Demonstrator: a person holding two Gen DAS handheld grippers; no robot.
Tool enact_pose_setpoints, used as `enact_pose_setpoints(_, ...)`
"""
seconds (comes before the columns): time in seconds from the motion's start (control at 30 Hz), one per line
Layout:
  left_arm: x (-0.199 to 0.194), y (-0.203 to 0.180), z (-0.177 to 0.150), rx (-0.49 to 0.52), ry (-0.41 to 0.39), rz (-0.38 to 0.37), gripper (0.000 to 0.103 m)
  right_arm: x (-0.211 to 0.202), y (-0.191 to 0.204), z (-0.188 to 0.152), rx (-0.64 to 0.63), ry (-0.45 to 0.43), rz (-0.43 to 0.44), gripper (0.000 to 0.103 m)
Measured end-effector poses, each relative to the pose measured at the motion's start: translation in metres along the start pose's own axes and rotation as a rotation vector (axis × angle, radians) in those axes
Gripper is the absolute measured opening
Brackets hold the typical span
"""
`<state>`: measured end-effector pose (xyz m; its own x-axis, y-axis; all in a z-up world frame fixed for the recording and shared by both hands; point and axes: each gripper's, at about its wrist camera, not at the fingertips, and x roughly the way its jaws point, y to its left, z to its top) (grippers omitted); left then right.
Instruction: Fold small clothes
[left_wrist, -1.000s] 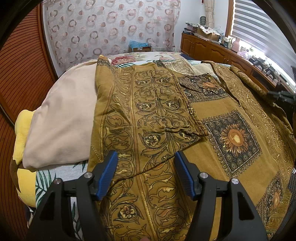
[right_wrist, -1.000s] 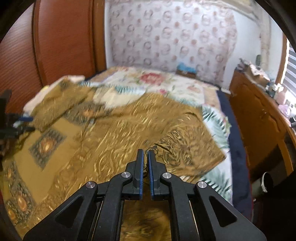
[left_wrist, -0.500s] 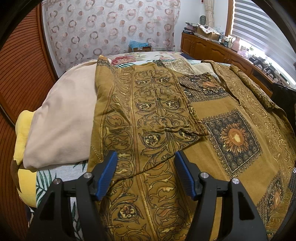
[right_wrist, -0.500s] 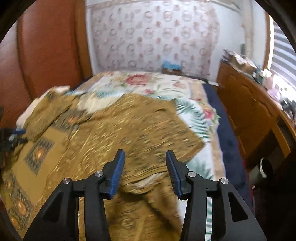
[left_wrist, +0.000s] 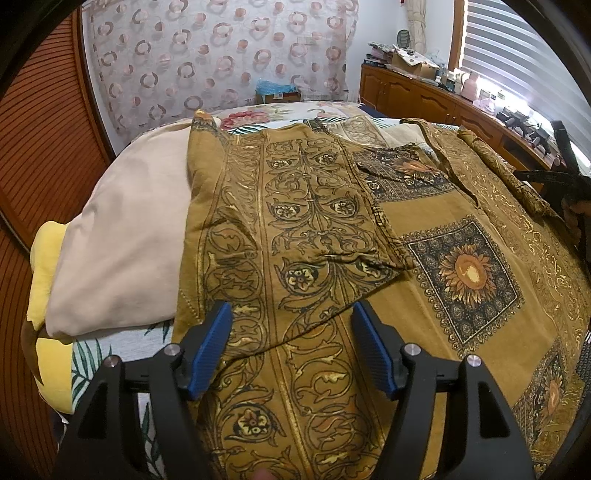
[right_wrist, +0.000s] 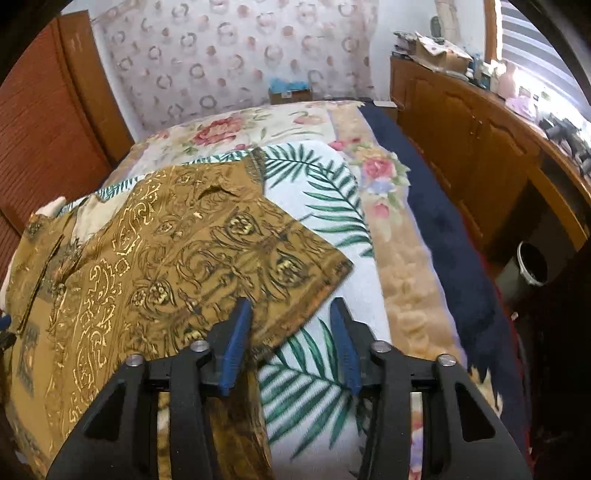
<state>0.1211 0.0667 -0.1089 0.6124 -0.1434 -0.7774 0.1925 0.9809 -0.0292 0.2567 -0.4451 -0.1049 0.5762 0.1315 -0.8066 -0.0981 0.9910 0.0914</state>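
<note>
Left claw (left_wrist: 291, 343): we are holding it released, its blue pads (left_wrist: 208, 350) spread wide and gripping nothing, hovering above the garment.
Right claw (right_wrist: 291, 341): we are holding it released as well, pads apart and empty, over the sleeve's edge where cloth meets bedspread.
Garment (left_wrist: 424, 295): an ochre printed top is lying spread across the bed. In the left wrist view, its near sleeve (left_wrist: 295, 229) is lying folded inward over the body, just beside a sunflower square (left_wrist: 463, 273).
Far sleeve (right_wrist: 207, 251): in the right wrist view, it is lying flat and extending outward onto the bedspread, one corner pointing toward the bed's edge.
Bedspread (right_wrist: 332, 206): white with green palm leaves, it is showing beneath and beside the sleeve.
Pillow (left_wrist: 125, 236): beige, it is resting against the garment's left edge, partly under it.
Cabinet (right_wrist: 472, 136): wooden, it is standing beside the bed.
</note>
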Motion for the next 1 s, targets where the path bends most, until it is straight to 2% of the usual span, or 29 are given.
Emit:
enact_pose_setpoints(0.07,0.000,0.000,0.000,0.000,0.000,0.000,0.068,0.001,0.008,0.000,-0.042,-0.006,-0.052,0.026)
enact_pose_setpoints(0.13,0.000,0.000,0.000,0.001,0.000,0.001,0.068,0.004,0.015,0.003,-0.075,-0.003,-0.069,0.007)
enact_pose_setpoints(0.27,0.000,0.000,0.000,0.000,0.000,0.000,0.068,0.000,0.022,0.007,-0.093,-0.031,-0.052,0.004)
enact_pose_setpoints(0.43,0.000,0.000,0.000,-0.001,0.000,-0.001,0.068,-0.019,0.044,0.017,-0.115,-0.098,0.053,0.004)
enact_pose_setpoints(0.67,0.000,-0.001,0.000,-0.001,0.000,-0.001,0.068,-0.037,0.095,0.028,-0.183,-0.135,0.158,0.004)
enact_pose_setpoints(0.77,0.000,-0.001,0.000,-0.001,0.000,-0.001,0.068,-0.043,0.109,0.035,-0.180,-0.152,0.208,0.006)
enact_pose_setpoints(0.83,0.000,-0.001,0.000,0.000,0.000,-0.001,0.068,-0.048,0.118,0.037,-0.188,-0.167,0.195,0.021)
enact_pose_setpoints(0.97,0.000,-0.001,0.000,-0.001,0.000,0.000,0.068,-0.049,0.123,0.039,-0.216,-0.166,0.155,0.030)
enact_pose_setpoints(1.0,0.000,-0.001,0.000,-0.002,-0.001,-0.001,0.068,-0.049,0.120,0.037,-0.226,-0.166,0.140,0.038)
